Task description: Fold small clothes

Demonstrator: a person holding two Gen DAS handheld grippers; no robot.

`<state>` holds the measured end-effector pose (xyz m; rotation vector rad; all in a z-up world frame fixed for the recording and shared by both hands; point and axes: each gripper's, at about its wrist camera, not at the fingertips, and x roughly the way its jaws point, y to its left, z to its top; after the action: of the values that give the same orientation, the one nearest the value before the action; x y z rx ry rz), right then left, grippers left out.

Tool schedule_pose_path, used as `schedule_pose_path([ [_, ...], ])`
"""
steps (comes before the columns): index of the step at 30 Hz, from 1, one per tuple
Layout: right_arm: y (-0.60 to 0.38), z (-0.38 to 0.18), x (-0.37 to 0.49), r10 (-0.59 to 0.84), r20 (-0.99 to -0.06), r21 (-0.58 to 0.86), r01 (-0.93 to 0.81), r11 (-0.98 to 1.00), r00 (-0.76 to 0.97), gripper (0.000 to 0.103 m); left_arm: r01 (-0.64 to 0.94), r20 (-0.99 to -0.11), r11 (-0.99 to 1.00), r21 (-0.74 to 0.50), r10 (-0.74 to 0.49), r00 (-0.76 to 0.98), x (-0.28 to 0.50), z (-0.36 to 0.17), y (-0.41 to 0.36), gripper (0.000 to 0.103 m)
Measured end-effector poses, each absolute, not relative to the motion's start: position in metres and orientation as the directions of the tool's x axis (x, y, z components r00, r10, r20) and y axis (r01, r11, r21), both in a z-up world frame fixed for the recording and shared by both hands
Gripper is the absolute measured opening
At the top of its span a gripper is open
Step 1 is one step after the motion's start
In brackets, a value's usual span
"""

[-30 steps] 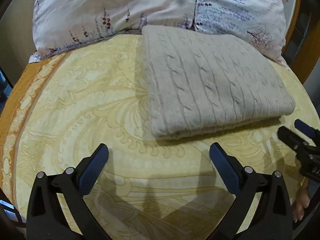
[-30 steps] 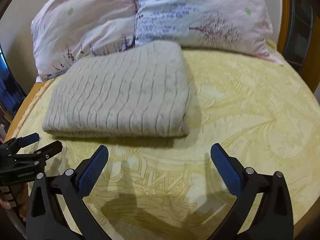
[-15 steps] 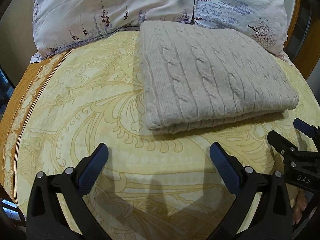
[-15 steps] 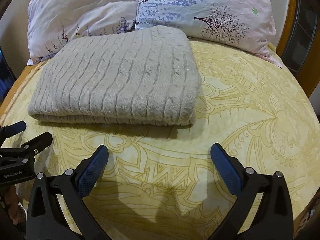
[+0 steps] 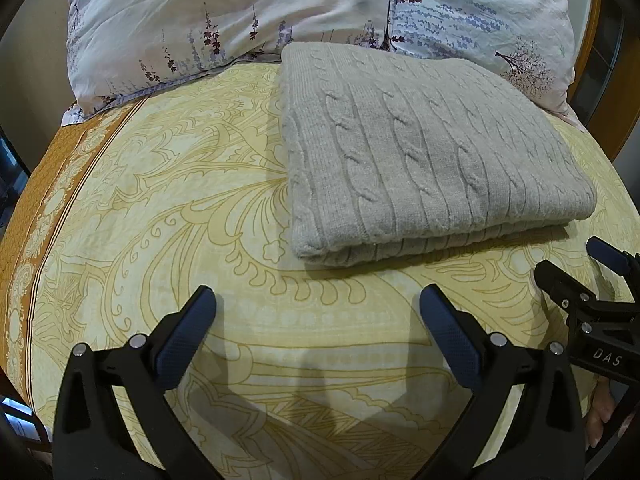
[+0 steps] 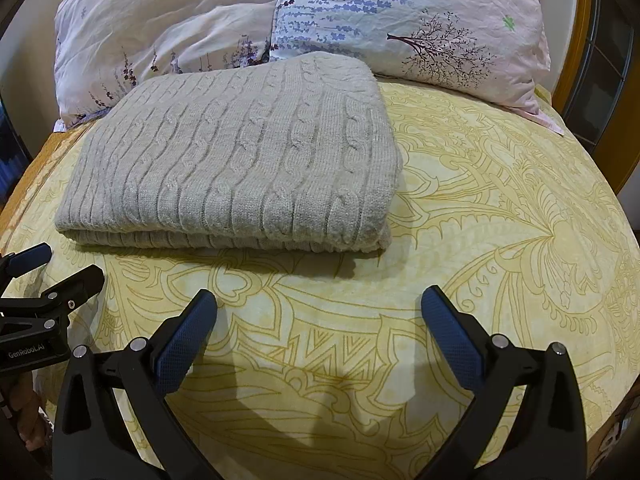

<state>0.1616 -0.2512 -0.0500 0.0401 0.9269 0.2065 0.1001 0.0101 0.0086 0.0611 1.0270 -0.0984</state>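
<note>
A grey cable-knit sweater (image 5: 424, 152) lies folded in a neat rectangle on the yellow patterned bedspread (image 5: 180, 208); it also shows in the right wrist view (image 6: 240, 160). My left gripper (image 5: 316, 316) is open and empty, a short way in front of the sweater's near left corner. My right gripper (image 6: 318, 316) is open and empty, in front of the sweater's near right corner. Each gripper shows at the edge of the other's view: the right gripper (image 5: 576, 264) and the left gripper (image 6: 52, 264), both with jaws apart.
Two floral pillows (image 5: 248, 12) (image 6: 432, 16) lean against the headboard right behind the sweater. An orange border (image 5: 44, 200) runs along the bed's left edge. A wooden bed frame (image 6: 580, 32) stands at the right. Bare bedspread (image 6: 500, 220) lies right of the sweater.
Both grippers have moved forward toward the sweater, which now looks larger and closer in both views. Both stayed open. The sweater has not moved.
</note>
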Motion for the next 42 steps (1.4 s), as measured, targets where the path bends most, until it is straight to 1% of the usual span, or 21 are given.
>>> schedule_pose_path([
  [42,-0.2517,-0.0501,0.1617,0.197,-0.789,0.123,-0.165,0.979,0.582,0.102,0.107,-0.857,0.994,0.003,-0.053,0.512,0.1023,0.0089,0.0125,0.101],
])
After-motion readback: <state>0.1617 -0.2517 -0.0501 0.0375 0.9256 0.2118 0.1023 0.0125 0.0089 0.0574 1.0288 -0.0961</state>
